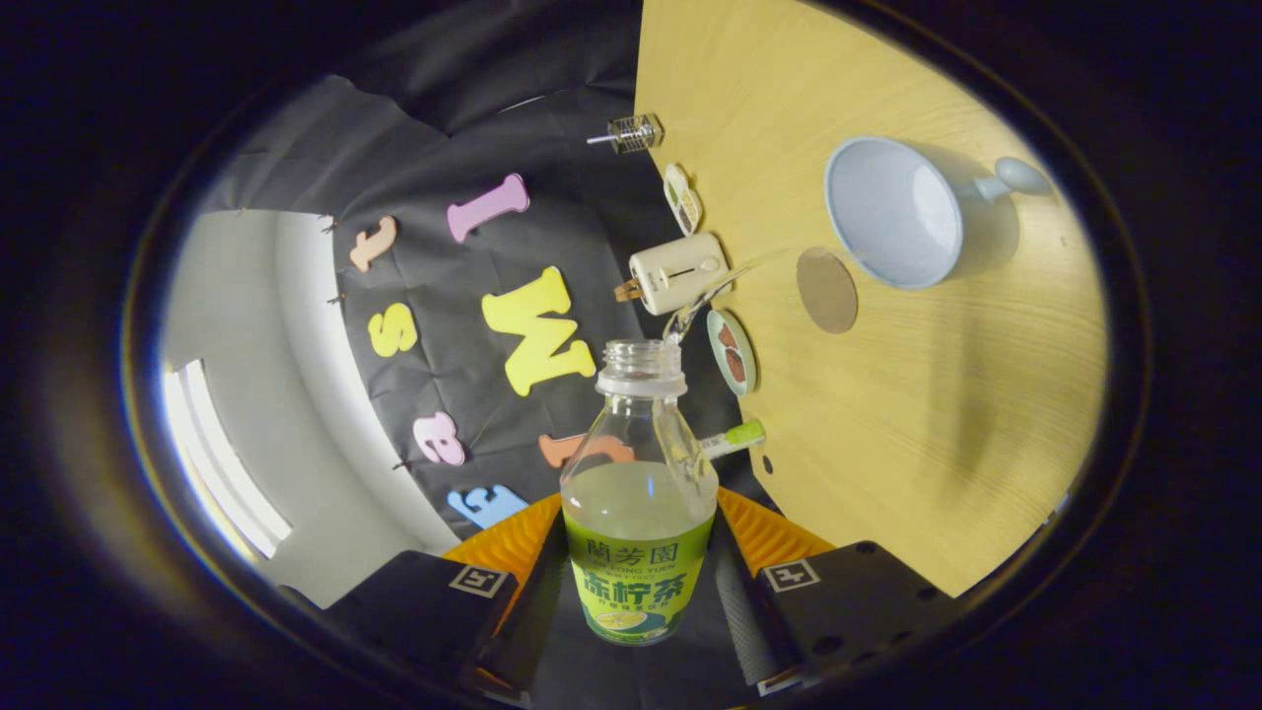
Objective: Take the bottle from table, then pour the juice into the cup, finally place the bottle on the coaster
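One gripper [639,582], jaws closed on the body of one bottle [639,493], a finger pressing on each side of its labelled lower half. The bottle is uncapped, clear, roughly half full of pale juice, neck pointing ahead of the fingers; a thin clear stream [702,301] leaves its mouth toward the table.

The whole scene appears rolled sideways: one wooden table [887,414] stands as a slanted plane to the right of the jaws.

Just beyond the bottle's shoulder, at the table's edge: one small green-and-white stick-like item [735,437], kind unclear.

Further ahead, on the table: one round brown coaster [826,289], bare, just beside one pale blue cup [895,212] with a single handle. Cup and coaster look very close; contact cannot be told. The cup's mouth faces the gripper.

Along the table's far edge, beyond the bottle's mouth: two small round dishes [732,352] [682,197] with dark contents, one cream box-shaped appliance [677,273] between them, and one small wire-caged item [633,132] farthest off.
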